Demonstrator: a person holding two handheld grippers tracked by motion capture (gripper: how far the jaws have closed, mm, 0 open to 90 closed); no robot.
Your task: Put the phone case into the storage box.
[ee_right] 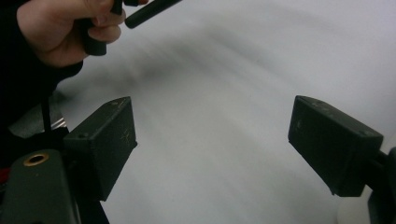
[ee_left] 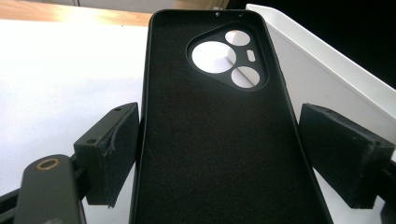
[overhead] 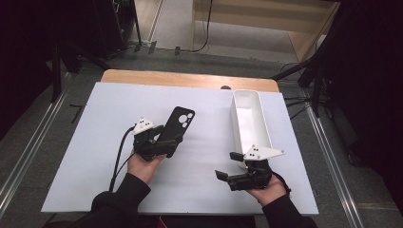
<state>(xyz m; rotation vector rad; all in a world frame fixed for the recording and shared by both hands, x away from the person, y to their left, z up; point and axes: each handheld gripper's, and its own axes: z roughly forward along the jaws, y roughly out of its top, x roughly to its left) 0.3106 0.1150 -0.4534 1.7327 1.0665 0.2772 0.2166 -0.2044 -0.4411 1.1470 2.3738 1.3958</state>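
A black phone case (overhead: pixel 178 124) with its camera cutouts at the far end lies between the jaws of my left gripper (overhead: pixel 159 142) at the table's middle left. In the left gripper view the case (ee_left: pixel 215 140) shows its dark inner side, and both pads (ee_left: pixel 112 149) press on its long edges, so the left gripper (ee_left: pixel 219 154) is shut on it. My right gripper (overhead: pixel 227 165) hovers near the front right of the table, pointing left. Its jaws stand wide apart with nothing between them, and the right gripper (ee_right: pixel 212 140) has bare white table under it.
A long white bin (overhead: pixel 249 121) stands at the right of the white table top (overhead: pixel 95 142), just beyond the right gripper; its wall (ee_left: pixel 327 70) is to the right of the case. The person's left hand (ee_right: pixel 60 32) is at the upper left of the right gripper view.
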